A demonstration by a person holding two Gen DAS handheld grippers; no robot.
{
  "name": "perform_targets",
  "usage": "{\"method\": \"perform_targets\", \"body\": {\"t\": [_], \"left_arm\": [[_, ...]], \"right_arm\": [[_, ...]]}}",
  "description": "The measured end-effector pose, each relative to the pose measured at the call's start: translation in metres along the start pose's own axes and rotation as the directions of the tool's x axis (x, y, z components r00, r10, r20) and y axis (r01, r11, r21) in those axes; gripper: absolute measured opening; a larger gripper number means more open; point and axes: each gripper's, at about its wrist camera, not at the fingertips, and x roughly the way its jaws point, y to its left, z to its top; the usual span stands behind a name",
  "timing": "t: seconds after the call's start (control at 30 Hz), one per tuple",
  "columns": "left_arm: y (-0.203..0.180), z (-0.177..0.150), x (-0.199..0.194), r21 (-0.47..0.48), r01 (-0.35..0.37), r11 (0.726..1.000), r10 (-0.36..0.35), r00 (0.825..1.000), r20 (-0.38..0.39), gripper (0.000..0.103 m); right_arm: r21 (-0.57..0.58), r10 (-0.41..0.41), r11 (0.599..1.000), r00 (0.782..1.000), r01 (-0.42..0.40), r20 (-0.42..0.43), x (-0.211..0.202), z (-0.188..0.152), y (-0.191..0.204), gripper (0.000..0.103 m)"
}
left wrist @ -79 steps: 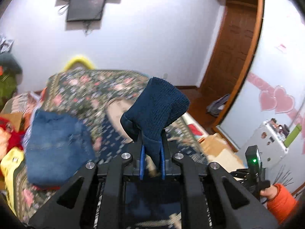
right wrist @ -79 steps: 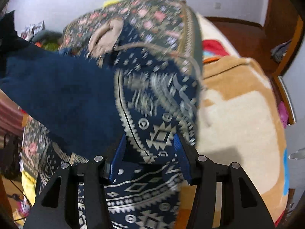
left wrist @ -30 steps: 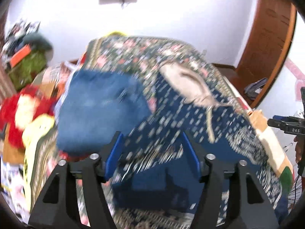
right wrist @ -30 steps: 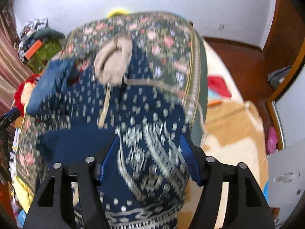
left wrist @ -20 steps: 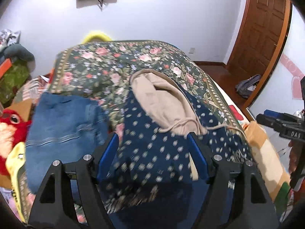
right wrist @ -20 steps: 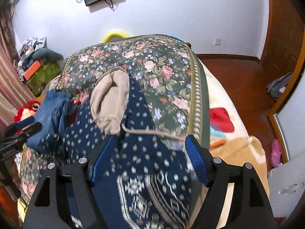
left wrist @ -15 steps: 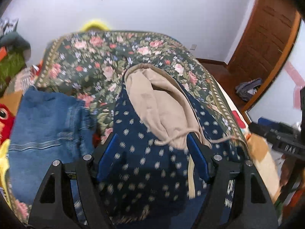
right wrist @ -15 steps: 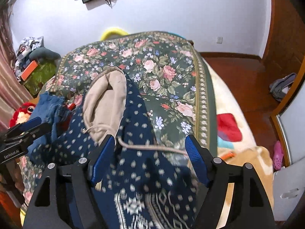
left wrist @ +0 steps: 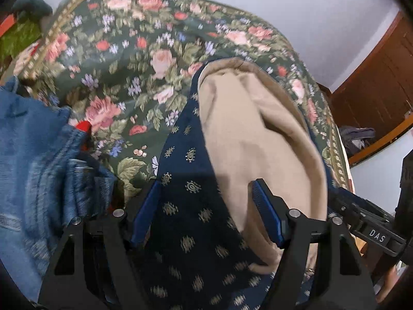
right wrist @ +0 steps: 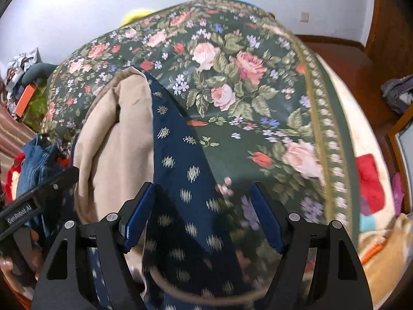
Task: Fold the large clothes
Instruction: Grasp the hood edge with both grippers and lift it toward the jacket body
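A navy patterned hoodie point(left wrist: 180, 155) with a beige-lined hood point(left wrist: 253, 134) lies spread on the floral bedspread point(left wrist: 124, 59). My left gripper point(left wrist: 206, 208) hangs low over the hoodie's left shoulder beside the hood. Its jaws are closing, with fabric lying under the gap and the pads point(left wrist: 145, 211) not pressing on it. My right gripper point(right wrist: 202, 215) stands open over the hoodie point(right wrist: 180, 160) on the other side of the hood point(right wrist: 121, 134), nothing gripped. A beige drawstring point(right wrist: 206, 297) curves below it, blurred.
Folded jeans point(left wrist: 38, 168) lie on the bed left of the hoodie, with something red point(left wrist: 84, 125) behind them. The right gripper's body point(left wrist: 369, 232) shows at the left view's right edge. A beige blanket point(right wrist: 382, 258) and a red cloth point(right wrist: 369, 178) lie right of the bedspread point(right wrist: 232, 77).
The left gripper has let go of the navy sleeve it held earlier. Both grippers have moved forward and down, from over the hoodie's body to either side of the hood.
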Motion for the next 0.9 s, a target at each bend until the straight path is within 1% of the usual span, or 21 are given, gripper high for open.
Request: {"method": "perform_targets", "body": {"t": [0.03,0.07,0.1,0.13,0.17,0.2,0.23,0.3,0.37,0.43,0.57,0.63,0.73,0.77,0.83,0.9], "left_arm": [[0.001,-0.001,0.004,0.001,0.006,1.0,-0.006,1.0,-0.007,0.054],[0.004,-0.002,0.006,-0.006,0.036,0.999,-0.036,0.999,-0.007,0.042],[0.006,-0.003,0.006,-0.016,0.047,0.999,-0.047,0.999,0.002,0.035],[0.008,-0.005,0.005,-0.022,0.047,0.999,-0.047,0.999,0.014,0.031],[0.008,-0.007,0.003,-0.014,0.052,0.999,-0.052,0.999,0.016,0.018],[0.007,-0.008,0.001,-0.001,0.048,0.999,-0.048,0.999,0.016,0.01],[0.005,-0.009,-0.002,0.009,0.037,0.999,-0.037,0.999,0.017,0.01],[0.0,-0.011,-0.014,0.037,0.022,0.999,-0.023,0.999,0.03,0.009],[-0.008,-0.014,-0.038,0.081,0.028,0.996,-0.034,0.997,0.068,0.009],[-0.015,-0.017,-0.062,0.116,0.049,0.992,-0.06,0.994,0.094,0.009],[-0.028,-0.032,-0.115,0.188,0.092,0.978,-0.116,0.986,0.123,0.009],[-0.035,-0.045,-0.141,0.233,0.095,0.968,-0.13,0.982,0.139,0.009],[-0.038,-0.07,-0.177,0.268,0.119,0.956,-0.163,0.976,0.147,0.009],[-0.039,-0.079,-0.186,0.278,0.124,0.953,-0.169,0.975,0.146,0.009],[-0.038,-0.1,-0.205,0.302,0.124,0.945,-0.175,0.973,0.148,0.009],[-0.035,-0.123,-0.218,0.32,0.127,0.939,-0.179,0.973,0.142,0.009]], "right_arm": [[-0.002,0.0,1.0,1.0,0.0,0.016,0.001,0.0,0.0,0.072],[-0.023,-0.004,1.0,1.0,0.004,0.03,0.0,0.0,0.002,0.066],[-0.052,0.003,0.999,0.999,-0.001,0.033,-0.001,-0.001,0.004,0.054],[-0.059,0.007,0.998,0.999,-0.005,0.033,-0.001,-0.001,0.005,0.048],[-0.064,0.017,0.998,1.0,-0.015,0.026,-0.003,-0.002,0.007,0.03],[-0.066,0.028,0.997,0.999,-0.027,0.016,-0.004,-0.003,0.008,0.013],[-0.066,0.024,0.998,1.0,-0.024,0.01,-0.006,-0.003,0.009,0.01],[-0.067,0.022,0.998,1.0,-0.02,0.018,-0.018,-0.007,0.01,0.008],[-0.078,0.03,0.997,0.999,-0.027,0.038,-0.027,-0.008,0.011,0.008],[-0.104,0.023,0.994,0.997,-0.016,0.07,-0.045,-0.014,0.016,0.008],[-0.134,0.069,0.99,0.99,-0.052,0.125,-0.097,-0.033,0.024,0.008],[-0.151,0.089,0.986,0.986,-0.067,0.143,-0.119,-0.043,0.027,0.008],[-0.193,0.102,0.979,0.979,-0.067,0.177,-0.157,-0.068,0.033,0.008],[-0.201,0.111,0.977,0.976,-0.073,0.187,-0.173,-0.082,0.033,0.008],[-0.21,0.126,0.974,0.974,-0.086,0.187,-0.188,-0.099,0.034,0.008],[-0.225,0.119,0.971,0.976,-0.077,0.183,-0.204,-0.124,0.033,0.008]]}}
